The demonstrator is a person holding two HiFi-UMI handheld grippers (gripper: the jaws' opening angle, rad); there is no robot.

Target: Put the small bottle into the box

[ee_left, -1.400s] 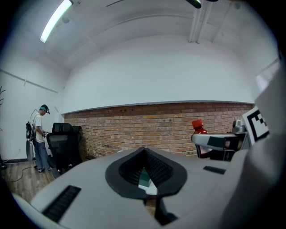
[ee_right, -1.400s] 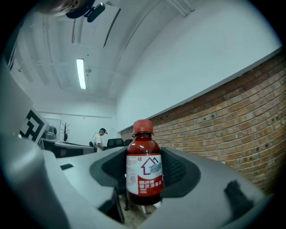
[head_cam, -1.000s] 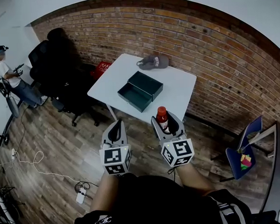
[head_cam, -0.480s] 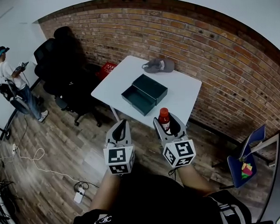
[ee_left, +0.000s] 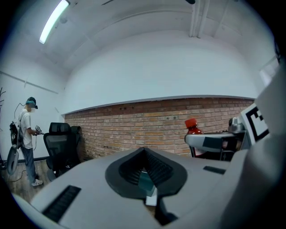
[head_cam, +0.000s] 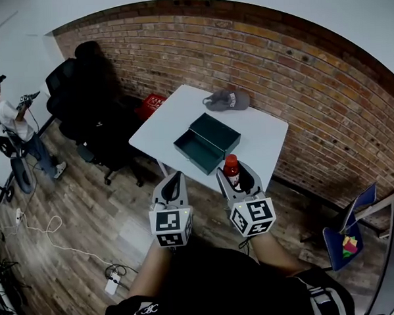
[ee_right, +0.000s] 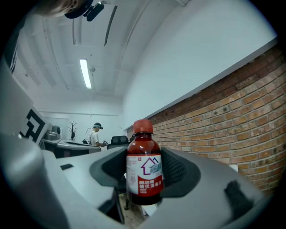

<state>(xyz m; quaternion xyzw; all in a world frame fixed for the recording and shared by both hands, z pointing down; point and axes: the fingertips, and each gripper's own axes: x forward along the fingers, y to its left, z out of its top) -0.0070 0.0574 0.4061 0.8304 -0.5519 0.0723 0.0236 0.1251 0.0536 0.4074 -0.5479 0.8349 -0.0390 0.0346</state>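
We hold the small red-capped bottle (ee_right: 144,166) upright between the jaws of our right claw (head_cam: 235,176), just before the near edge of the white surface (head_cam: 265,135), where the open dark green box (head_cam: 206,144) lies, while our left claw (head_cam: 173,182) is closed on nothing.

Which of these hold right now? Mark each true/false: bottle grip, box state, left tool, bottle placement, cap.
1. The right tool grips the bottle. True.
2. The box is shut. False: it lies open on the table.
3. The left tool holds nothing. True.
4. The bottle sits in the box. False: it is in the right tool, outside the box.
5. A grey cap lies on the table. True.
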